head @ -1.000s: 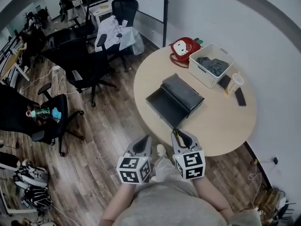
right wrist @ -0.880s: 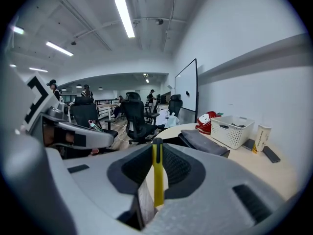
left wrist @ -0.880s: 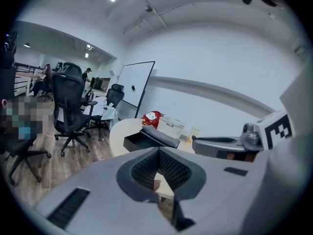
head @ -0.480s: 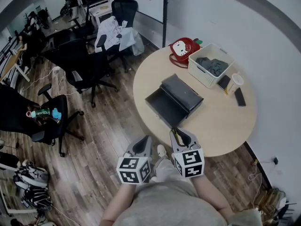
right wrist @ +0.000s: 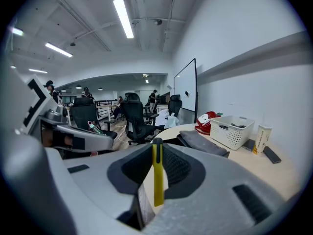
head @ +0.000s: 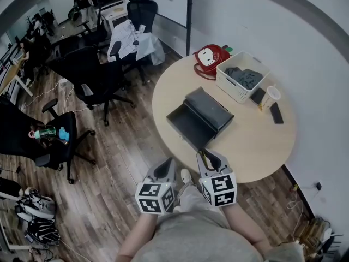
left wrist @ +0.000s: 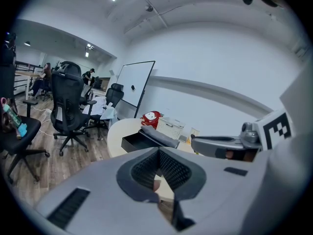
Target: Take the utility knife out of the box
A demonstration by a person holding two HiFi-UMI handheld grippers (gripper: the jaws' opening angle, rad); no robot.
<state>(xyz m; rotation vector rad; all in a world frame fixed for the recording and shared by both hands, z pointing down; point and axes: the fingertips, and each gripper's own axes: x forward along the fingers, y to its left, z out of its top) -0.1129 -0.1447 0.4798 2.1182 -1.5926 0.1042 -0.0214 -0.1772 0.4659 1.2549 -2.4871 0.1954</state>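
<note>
The black box [head: 188, 125] lies open on the round table [head: 256, 141], its lid folded back toward the wall. Its tray looks dark and empty from above. My right gripper [head: 210, 158] hovers at the table's near edge, shut on a yellow utility knife [head: 205, 156]. In the right gripper view the knife [right wrist: 157, 173] stands upright between the pads, with the box [right wrist: 200, 143] beyond it. My left gripper [head: 166, 167] hangs beside the right one, off the table over the floor, shut with nothing in it. From the left gripper view the box [left wrist: 142, 140] is ahead.
A white basket [head: 242, 76] with grey cloth, a red bag [head: 211, 56], a cup [head: 271, 96] and a phone [head: 277, 113] sit at the table's far side. Office chairs [head: 98, 75] stand on the wooden floor to the left. The wall runs behind the table.
Both grippers have stayed where they were, the knife still held. Only the head view has drifted a little.
</note>
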